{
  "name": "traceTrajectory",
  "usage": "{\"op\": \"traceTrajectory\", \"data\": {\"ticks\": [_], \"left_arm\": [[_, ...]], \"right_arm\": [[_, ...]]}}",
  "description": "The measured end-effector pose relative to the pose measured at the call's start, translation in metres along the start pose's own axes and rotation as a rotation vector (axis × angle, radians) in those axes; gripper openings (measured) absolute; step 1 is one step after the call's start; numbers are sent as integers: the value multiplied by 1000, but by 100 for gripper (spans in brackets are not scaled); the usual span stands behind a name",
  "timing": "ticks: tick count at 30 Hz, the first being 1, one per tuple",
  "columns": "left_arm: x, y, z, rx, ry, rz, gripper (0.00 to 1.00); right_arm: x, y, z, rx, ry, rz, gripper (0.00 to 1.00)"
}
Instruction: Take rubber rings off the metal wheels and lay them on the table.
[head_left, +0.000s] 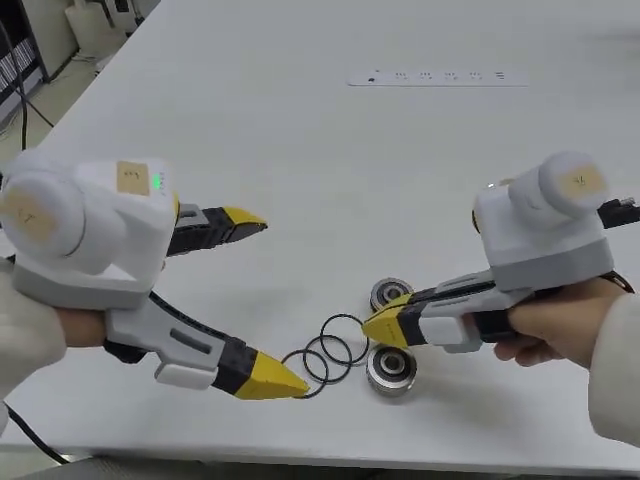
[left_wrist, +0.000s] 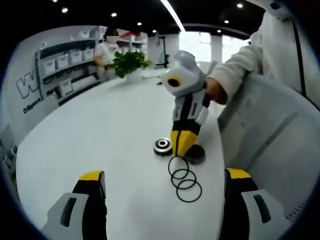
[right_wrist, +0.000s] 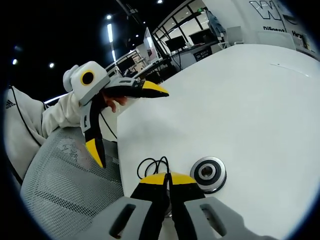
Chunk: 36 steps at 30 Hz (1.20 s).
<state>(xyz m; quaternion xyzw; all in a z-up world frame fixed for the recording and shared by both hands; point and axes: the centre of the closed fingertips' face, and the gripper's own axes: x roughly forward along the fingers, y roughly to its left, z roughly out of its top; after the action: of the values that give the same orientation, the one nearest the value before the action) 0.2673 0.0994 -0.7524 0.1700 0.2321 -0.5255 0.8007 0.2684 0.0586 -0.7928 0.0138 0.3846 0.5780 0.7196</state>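
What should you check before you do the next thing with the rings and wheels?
1. Left hand-held gripper open and ready: ok, its jaws are wide apart.
2. Right hand-held gripper open to grab: not ok, its jaws are closed, with the tip between the two wheels.
3. Three rubber rings lying on the table: ok, they lie flat and overlap in a chain.
4. Both metal wheels on the table, the near wheel and the far wheel: ok.
5. Any rubber ring left on a wheel: cannot tell.
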Motion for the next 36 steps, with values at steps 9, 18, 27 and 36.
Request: {"op": "traceTrajectory", "data": {"ticks": [9,18,27,36], "left_arm": [[0,0,-1,-3,4,-4,100],[0,-1,-2,-1,9,-4,100],[0,1,-2,3,12,2,100],[0,3,2,0,-3,14,98]], "right_arm": [[4,-2,-1,-24,19,-17,0],[6,-7,-4,-59,40,-43,6],[-2,-11,6,-75,9,-58,7],[-19,-21,24,-43,-87,-91,7]]}}
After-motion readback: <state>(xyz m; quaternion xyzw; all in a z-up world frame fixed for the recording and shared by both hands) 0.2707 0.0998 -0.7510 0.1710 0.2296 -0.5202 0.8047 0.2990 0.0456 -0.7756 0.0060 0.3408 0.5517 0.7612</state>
